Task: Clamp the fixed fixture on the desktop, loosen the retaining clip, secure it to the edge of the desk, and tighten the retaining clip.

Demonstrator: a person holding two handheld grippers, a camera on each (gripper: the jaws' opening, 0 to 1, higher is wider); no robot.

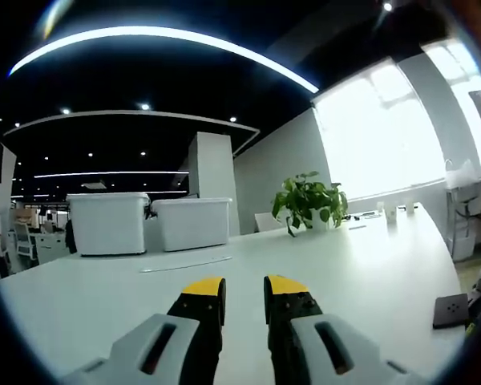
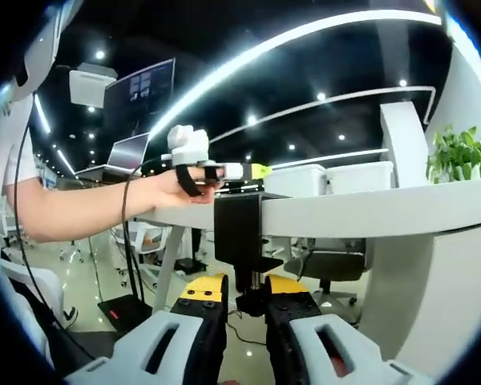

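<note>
A black clamp fixture (image 2: 236, 233) sits hooked over the edge of the white desk (image 2: 369, 212), its body hanging below the desktop. Its screw knob (image 2: 249, 302) points down between my right gripper's (image 2: 246, 290) yellow-tipped jaws, which are shut on it from below. Above the clamp, a person's hand (image 2: 164, 191) holds my left gripper (image 2: 252, 171) level over the desktop. In the left gripper view, my left gripper (image 1: 244, 290) hovers over the bare white desktop (image 1: 361, 265). Its jaws stand a narrow gap apart with nothing between them.
Two white bins (image 1: 108, 223) (image 1: 192, 223) and a potted plant (image 1: 309, 200) stand at the desk's far side. A small black object (image 1: 450, 310) lies near the right edge. Below the desk are a chair (image 2: 329, 265) and a hanging cable (image 2: 127, 241).
</note>
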